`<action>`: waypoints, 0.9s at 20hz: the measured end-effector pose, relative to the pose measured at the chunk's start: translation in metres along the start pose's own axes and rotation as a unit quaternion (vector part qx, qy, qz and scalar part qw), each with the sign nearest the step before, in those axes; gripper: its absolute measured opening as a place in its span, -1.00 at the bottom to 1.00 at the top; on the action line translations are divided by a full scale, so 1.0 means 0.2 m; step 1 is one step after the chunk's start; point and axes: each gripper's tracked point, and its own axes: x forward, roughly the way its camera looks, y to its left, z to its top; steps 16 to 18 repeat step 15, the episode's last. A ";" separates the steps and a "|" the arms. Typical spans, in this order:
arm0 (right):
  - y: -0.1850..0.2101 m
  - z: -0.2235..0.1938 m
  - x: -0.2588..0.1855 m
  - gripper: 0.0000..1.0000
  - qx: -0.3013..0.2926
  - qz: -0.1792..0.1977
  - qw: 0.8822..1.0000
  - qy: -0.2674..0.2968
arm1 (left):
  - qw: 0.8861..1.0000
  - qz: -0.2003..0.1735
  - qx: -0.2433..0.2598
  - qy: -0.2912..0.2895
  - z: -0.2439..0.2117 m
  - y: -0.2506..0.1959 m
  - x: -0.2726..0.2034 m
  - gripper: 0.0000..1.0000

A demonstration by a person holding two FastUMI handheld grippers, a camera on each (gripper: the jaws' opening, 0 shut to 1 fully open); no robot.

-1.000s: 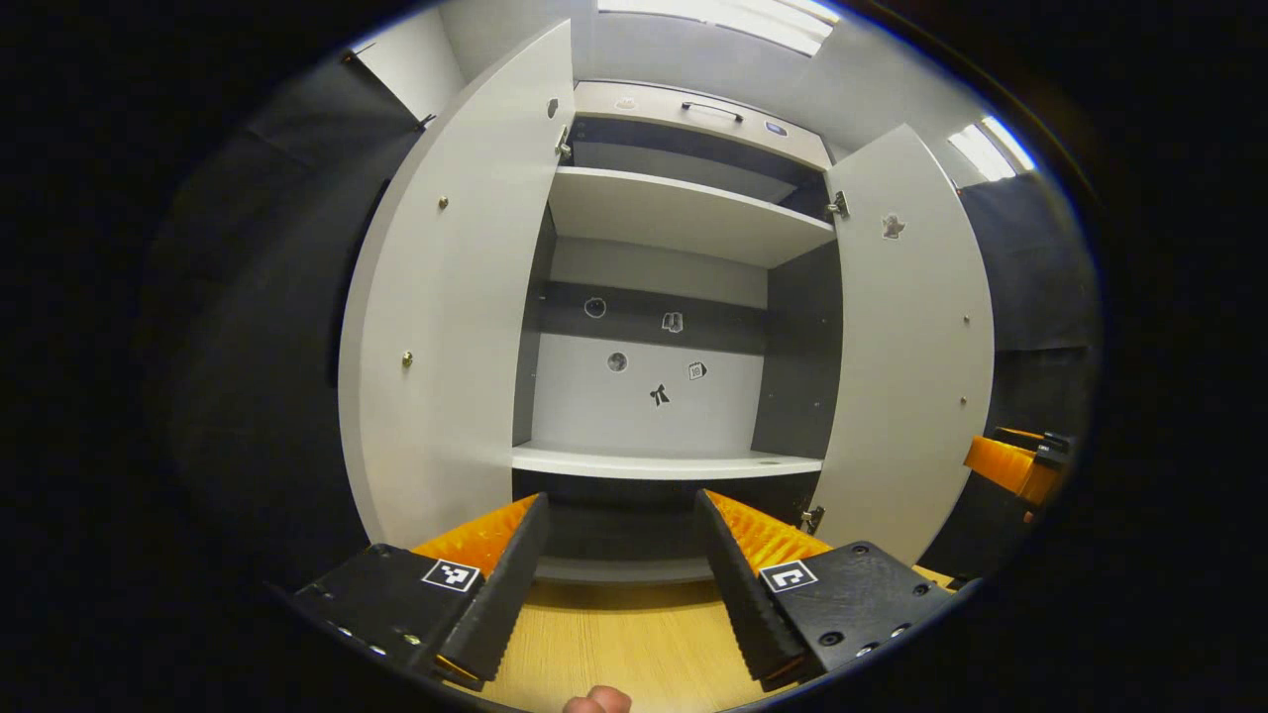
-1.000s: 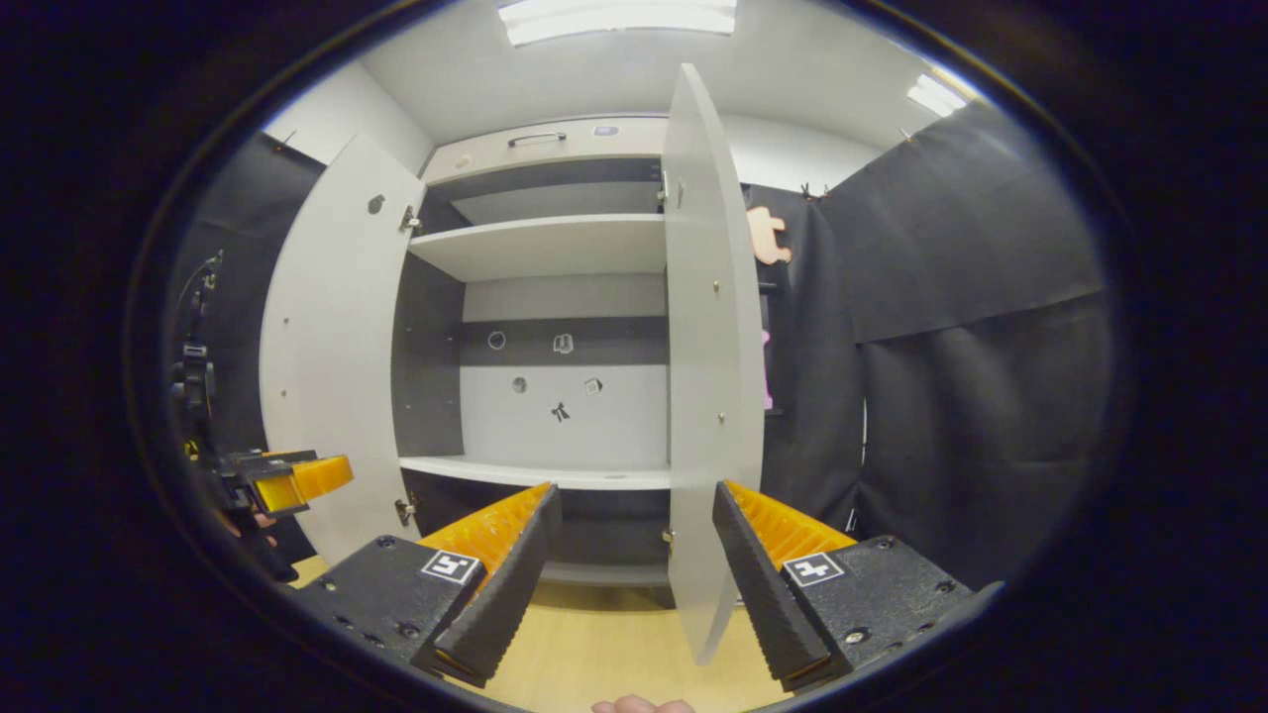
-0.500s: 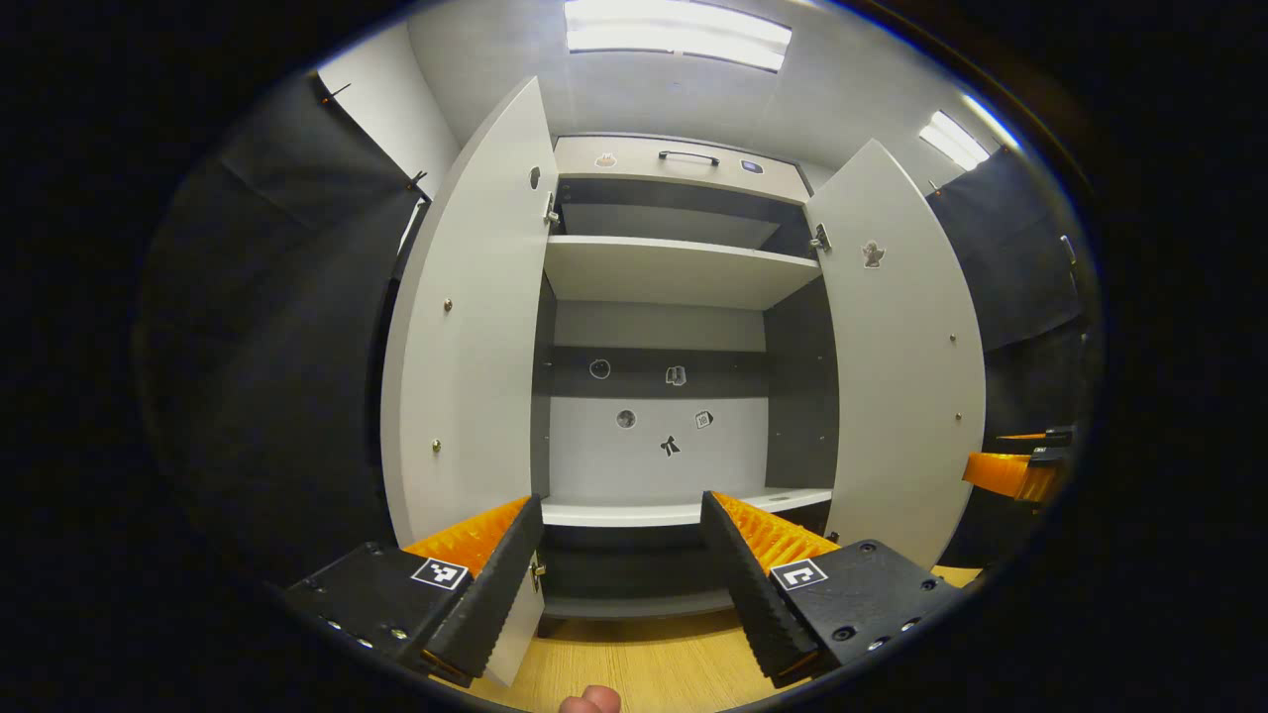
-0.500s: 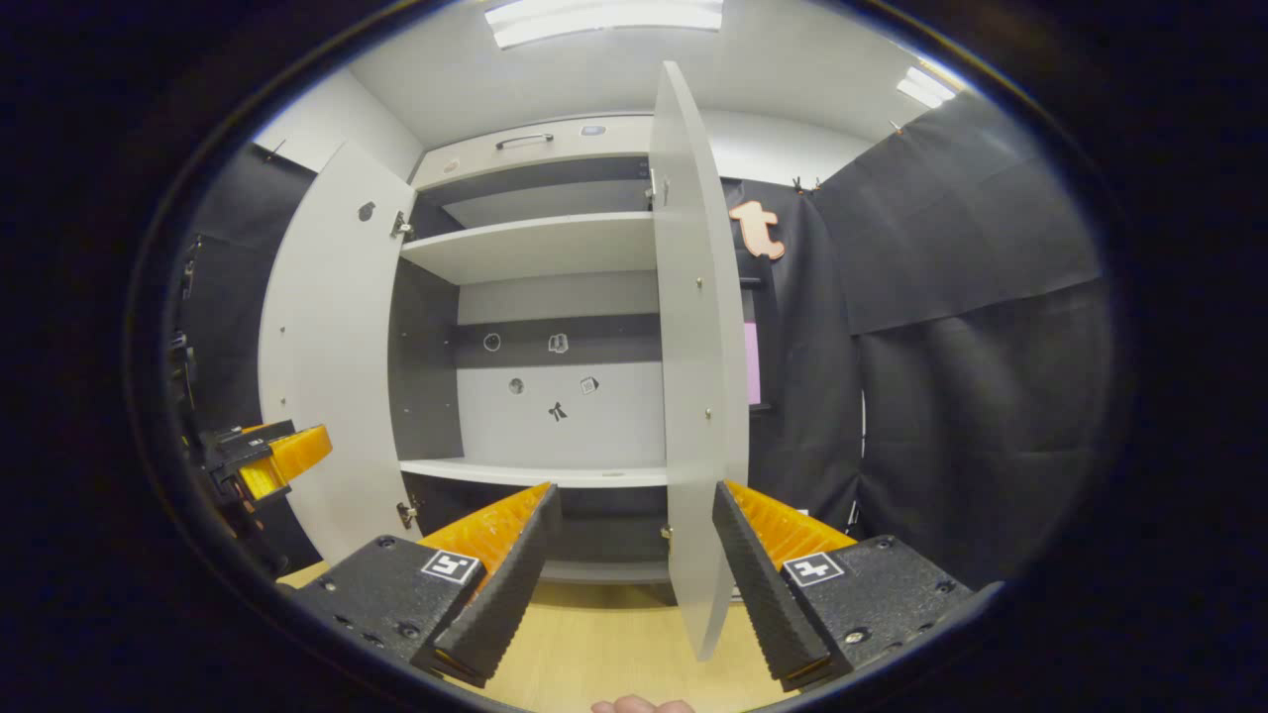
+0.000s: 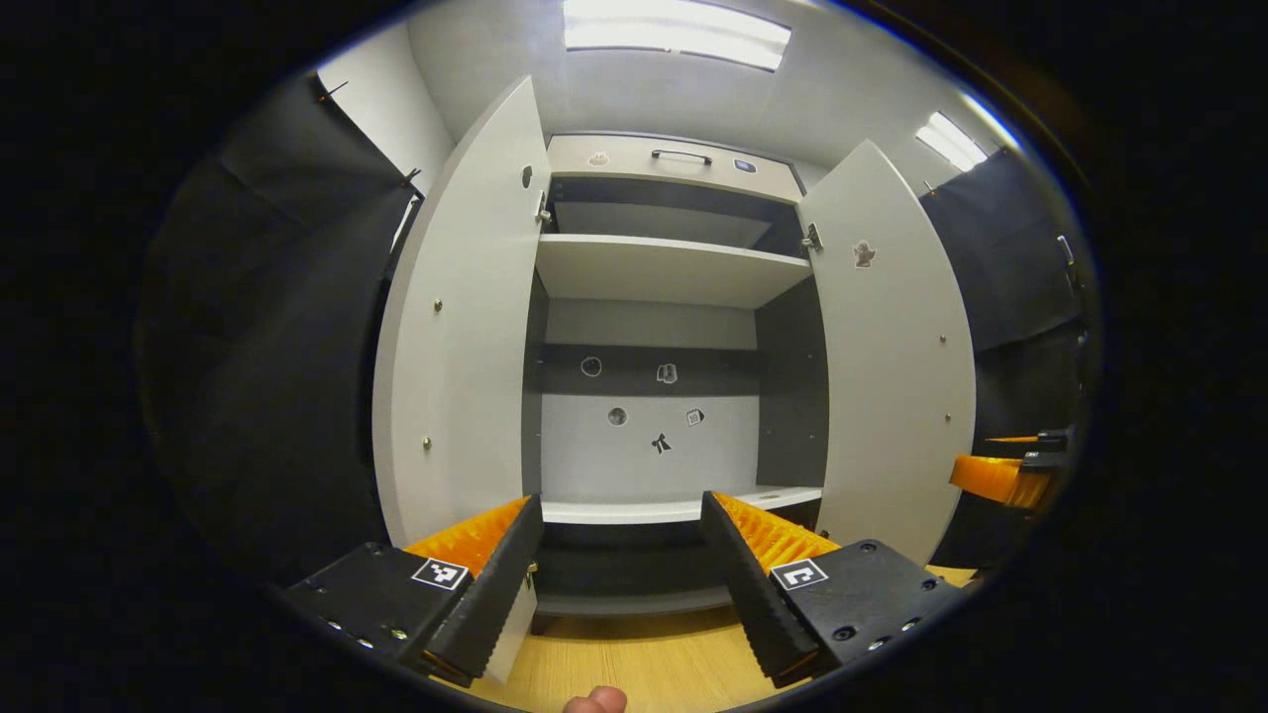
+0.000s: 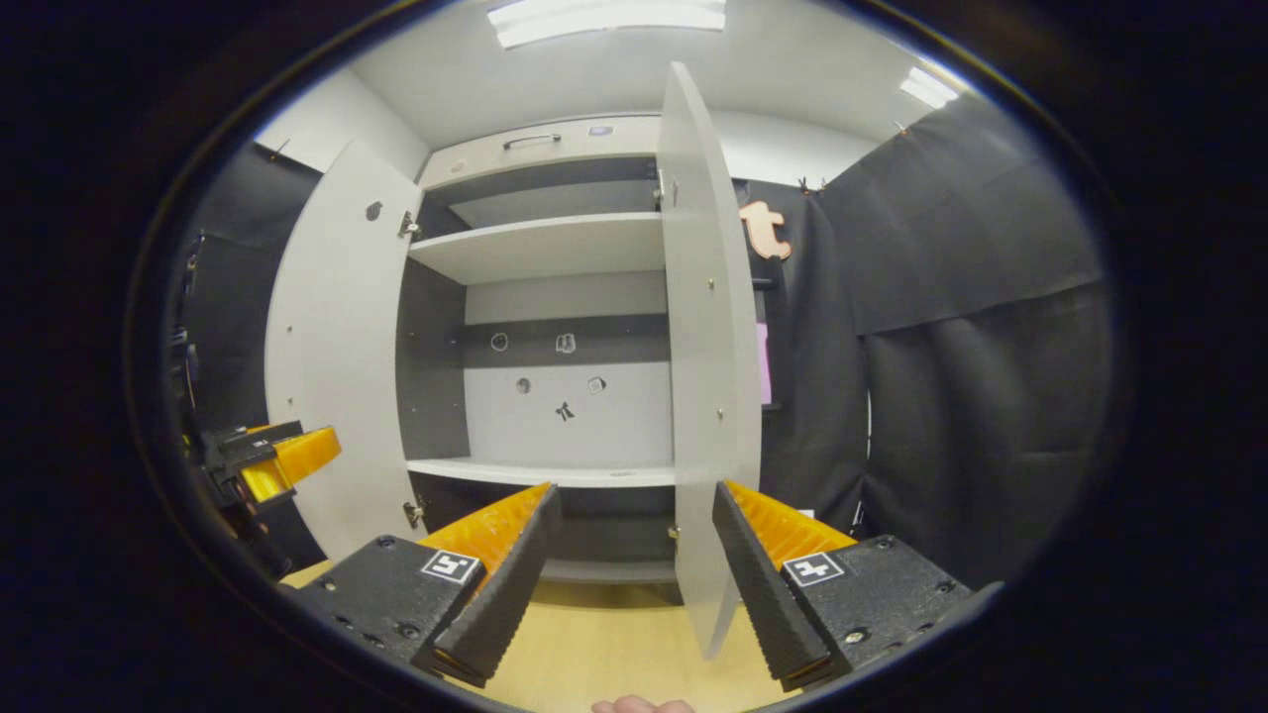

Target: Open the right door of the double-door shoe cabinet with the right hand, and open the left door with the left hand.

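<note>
- Now both doors swung wide — left door [image 5: 456, 327] frame-left, right door [image 5: 892, 366] frame-right.
- Left claw [image 5: 624, 564] and right claw [image 6: 634, 555] — jaws spread, gripping nothing.

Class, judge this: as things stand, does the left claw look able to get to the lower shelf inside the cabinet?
Probably yes. Both doors stand open, left door and right door, and the left claw is open, facing the lower shelf with nothing between.
</note>
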 end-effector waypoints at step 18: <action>0.06 0.02 0.01 0.92 -0.007 0.008 1.000 -0.011 | 1.000 0.005 0.000 0.002 -0.01 0.04 0.00 0.90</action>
